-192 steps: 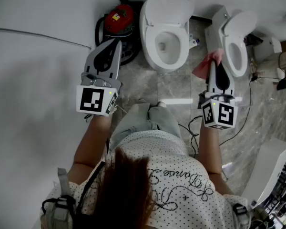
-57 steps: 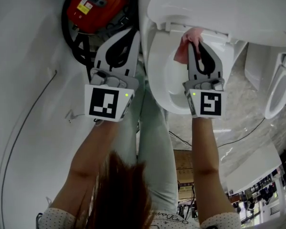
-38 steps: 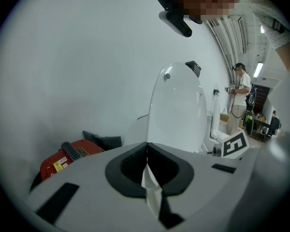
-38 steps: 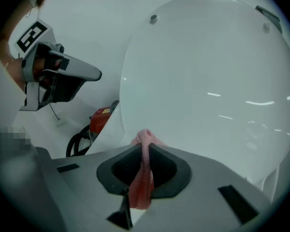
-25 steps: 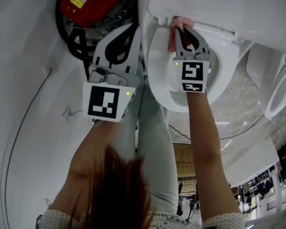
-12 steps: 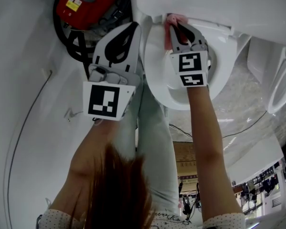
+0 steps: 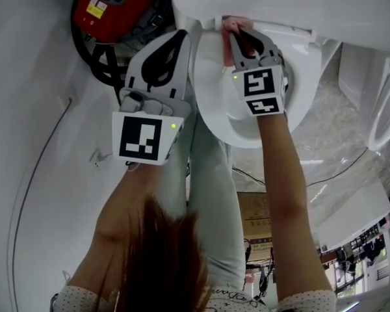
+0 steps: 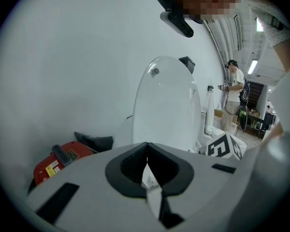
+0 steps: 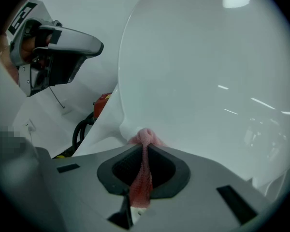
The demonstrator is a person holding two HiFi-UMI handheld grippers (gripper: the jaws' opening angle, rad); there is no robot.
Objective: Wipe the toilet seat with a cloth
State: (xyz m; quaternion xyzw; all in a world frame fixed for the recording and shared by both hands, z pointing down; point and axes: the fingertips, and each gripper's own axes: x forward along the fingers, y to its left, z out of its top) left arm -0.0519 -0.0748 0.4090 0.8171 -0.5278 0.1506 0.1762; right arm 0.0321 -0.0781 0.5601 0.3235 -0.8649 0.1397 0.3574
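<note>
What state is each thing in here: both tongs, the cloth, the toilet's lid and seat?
toilet lid: raised upright.
toilet seat: down.
cloth: pinched, its bunched end pressed at the rear of the toilet seat, by the foot of the toilet lid.
right tongs: shut on the cloth.
left tongs: shut, empty.

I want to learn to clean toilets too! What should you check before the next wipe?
1. Cloth clamped in the right gripper: ok, jaws shut on it.
2. Cloth touching the toilet: ok, bunched against the white surface at the back of the seat.
3. Lid up and out of the way: ok.
4. Left gripper clear of the wiping path: ok, shut, empty, off to the toilet's side.
5. Seat clean or dirty: cannot tell.
</note>
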